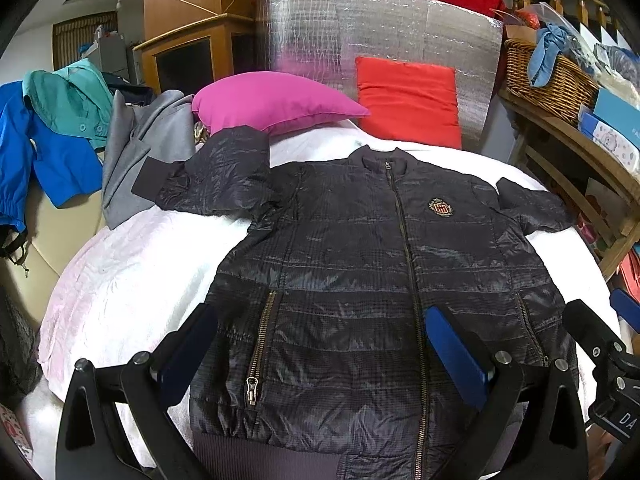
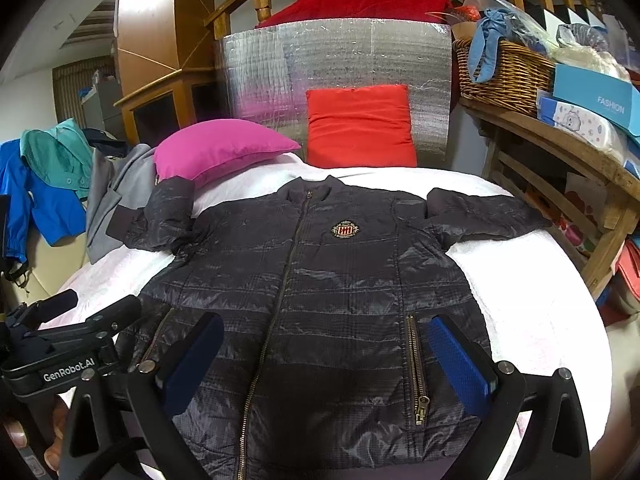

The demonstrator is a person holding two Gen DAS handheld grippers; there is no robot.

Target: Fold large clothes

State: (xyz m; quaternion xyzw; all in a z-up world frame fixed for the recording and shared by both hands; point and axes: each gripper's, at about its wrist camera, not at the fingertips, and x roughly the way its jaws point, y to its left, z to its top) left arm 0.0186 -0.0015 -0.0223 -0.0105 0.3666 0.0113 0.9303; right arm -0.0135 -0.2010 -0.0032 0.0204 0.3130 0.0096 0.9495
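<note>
Jacket: I see one dark quilted jacket (image 1: 352, 264) lying front-up and zipped on the white bed cover (image 1: 132, 264), collar toward the pillows, hem nearest my cameras.
Sleeves: two, both spread outward; the one toward the grey garment (image 1: 136, 160) bends at the elbow, its cuff resting on that garment.
Zippers: I count three, one centre zip (image 1: 404, 240) and two pocket zips (image 1: 260, 340).
Badge: one embroidered crest (image 1: 439, 208) on the chest.
Left gripper: my left gripper (image 1: 320, 344) hovers above the lower half of the jacket, fingers spread wide, nothing between them.
Right gripper: my right gripper (image 2: 324, 356) hangs over the hem side too, fingers equally wide apart and empty.
Blue pads: two on each gripper, four in all.
Pillows: two, one magenta pillow (image 1: 272, 100) lying at the head of the bed and one red cushion (image 1: 408, 100) propped against the silver foil panel (image 1: 320, 32).
Side pile: beside the grey garment, one blue jacket (image 1: 40, 160) and one teal garment (image 1: 68, 96).
Shelf: one wicker basket (image 2: 504, 76) with a blue cloth (image 2: 486, 44) draped over its rim.
</note>
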